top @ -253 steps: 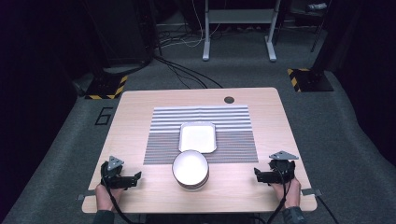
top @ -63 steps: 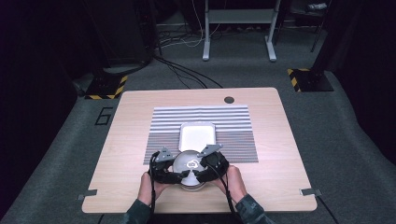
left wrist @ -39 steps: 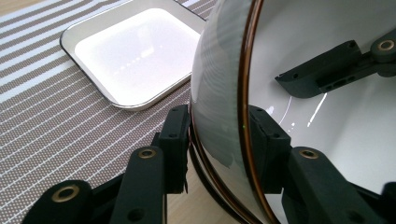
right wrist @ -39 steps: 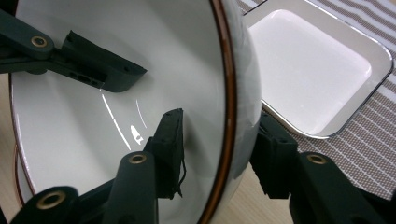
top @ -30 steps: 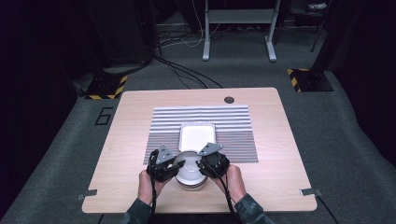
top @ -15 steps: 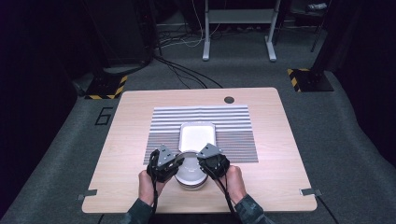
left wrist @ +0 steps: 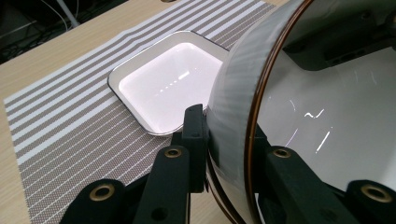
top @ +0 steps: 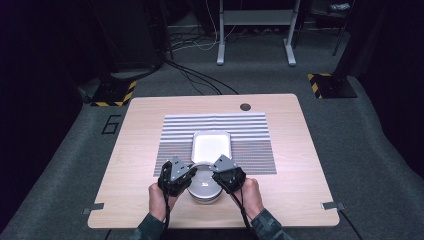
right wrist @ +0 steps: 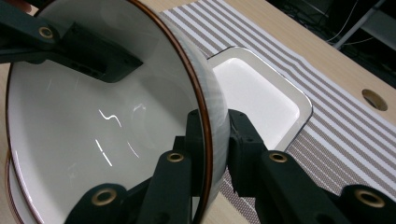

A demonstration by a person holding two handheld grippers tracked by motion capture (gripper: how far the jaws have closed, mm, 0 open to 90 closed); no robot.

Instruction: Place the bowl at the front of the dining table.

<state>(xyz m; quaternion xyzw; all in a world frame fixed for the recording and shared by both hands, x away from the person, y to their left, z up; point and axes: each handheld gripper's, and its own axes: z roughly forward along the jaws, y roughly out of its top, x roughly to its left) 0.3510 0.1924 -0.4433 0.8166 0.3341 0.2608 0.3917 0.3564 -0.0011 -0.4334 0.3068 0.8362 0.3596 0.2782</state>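
Digit on floor: a dark "6" (top: pixel 110 124) marked on the grey floor just left of the surface (top: pixel 150 150), near its far left corner.
Hazard stripes, left: a yellow-and-black striped sign (top: pixel 114 93) on the floor beyond the digit.
Hazard stripes, right: a like yellow-and-black striped sign (top: pixel 320 85) on the floor beyond the far right corner of the surface.
Other text: none readable on the things upon the surface.
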